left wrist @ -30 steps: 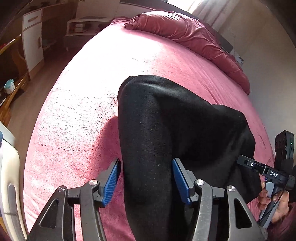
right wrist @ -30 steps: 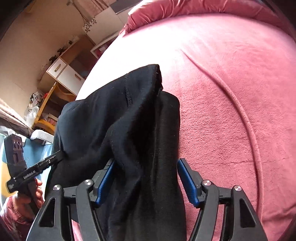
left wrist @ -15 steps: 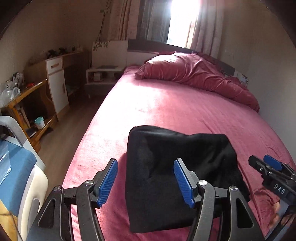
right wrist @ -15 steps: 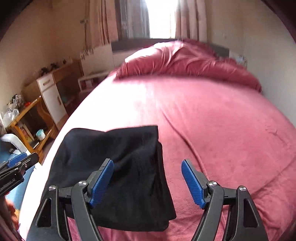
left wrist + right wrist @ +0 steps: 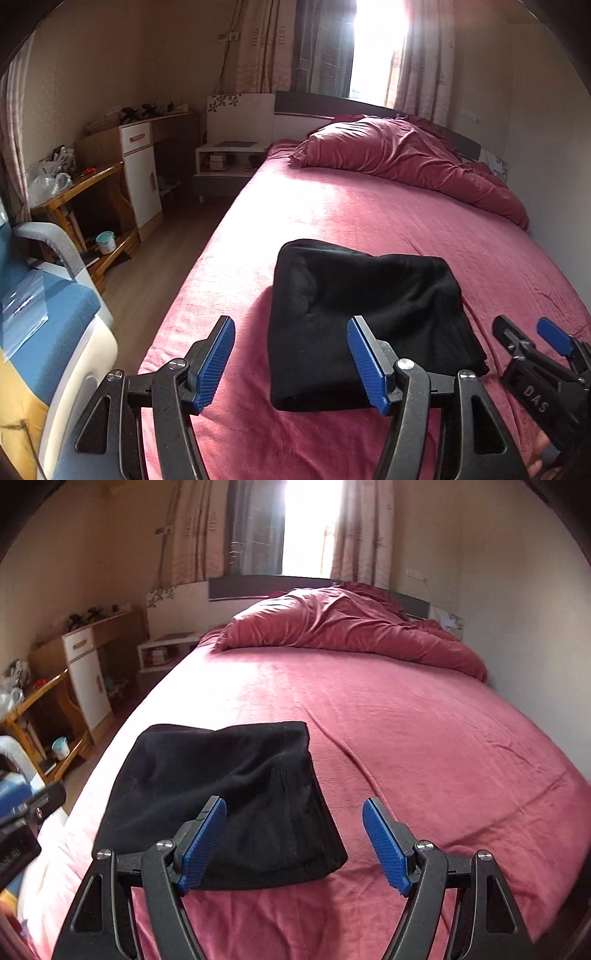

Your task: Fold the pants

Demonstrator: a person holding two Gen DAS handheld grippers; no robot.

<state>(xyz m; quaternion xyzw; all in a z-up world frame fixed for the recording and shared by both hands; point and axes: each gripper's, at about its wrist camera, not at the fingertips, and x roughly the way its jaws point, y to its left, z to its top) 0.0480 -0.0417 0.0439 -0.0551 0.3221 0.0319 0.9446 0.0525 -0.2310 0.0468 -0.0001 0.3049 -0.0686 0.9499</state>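
Lying folded into a compact rectangle, the black pants [image 5: 373, 314] rest flat on the pink bedspread [image 5: 369, 214] near the foot end of the bed, closer to the bed's left edge than its right. Nothing holds them. The left gripper [image 5: 291, 360] hovers above the near left corner of the bundle with its jaws spread apart; its jaws have just been opening, and only bedspread and the pants' near edge show through the gap, with neither blue pad pressing on the fabric. The right gripper [image 5: 295, 843] hangs over the near right corner in the same released state, its jaws also just having been opening, the left blue pad in front of the pants and the right one over bare bedspread, neither of them pressing the cloth. In the left wrist view the right gripper shows at the right edge, with fingers [image 5: 539, 458] of the person's hand under it. A crumpled pink duvet [image 5: 351, 627] is heaped at the head of the bed, below the dark headboard [image 5: 325, 101] and the bright curtained window [image 5: 306, 528]. Beside the bed to the left stand a white nightstand [image 5: 229, 158], a white cabinet [image 5: 142, 177] and a wooden table [image 5: 85, 192] carrying clutter, with a small teal cup [image 5: 104, 242] on its lower shelf. A blue-cushioned chair [image 5: 40, 306] fills the near left.
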